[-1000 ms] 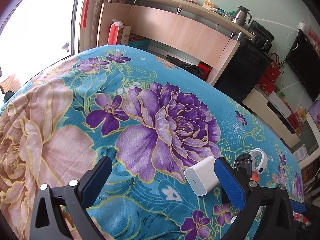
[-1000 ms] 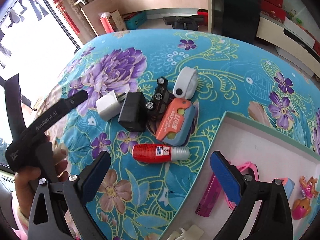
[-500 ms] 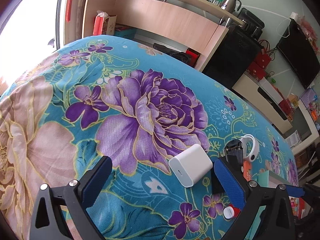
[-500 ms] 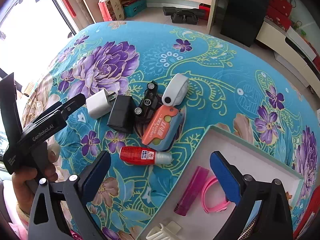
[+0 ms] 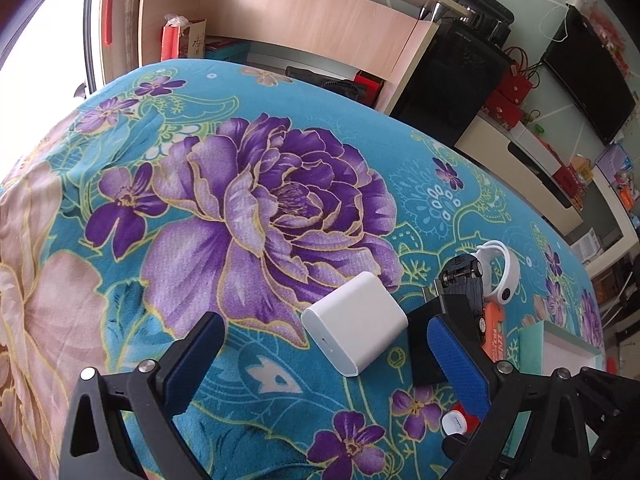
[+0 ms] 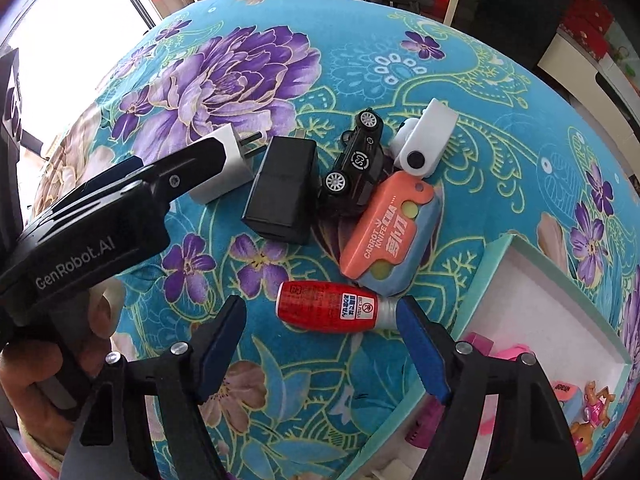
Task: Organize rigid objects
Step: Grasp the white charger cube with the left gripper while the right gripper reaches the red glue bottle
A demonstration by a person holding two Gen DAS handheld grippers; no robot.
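Both your tongs, left tongs point(image 5: 320, 354) and right tongs point(image 6: 320, 344), gape empty; the box point(image 6: 560, 276) holds some toys, while six items await on the bedspread point(image 6: 360, 60).

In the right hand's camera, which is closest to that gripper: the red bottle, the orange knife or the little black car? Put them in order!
From the right gripper, in its own camera:
1. Red bottle: lying on its side just ahead of the fingers.
2. Orange carrot knife: behind the bottle, a bit to the right.
3. Black toy car: farthest, tipped on its side behind the knife.
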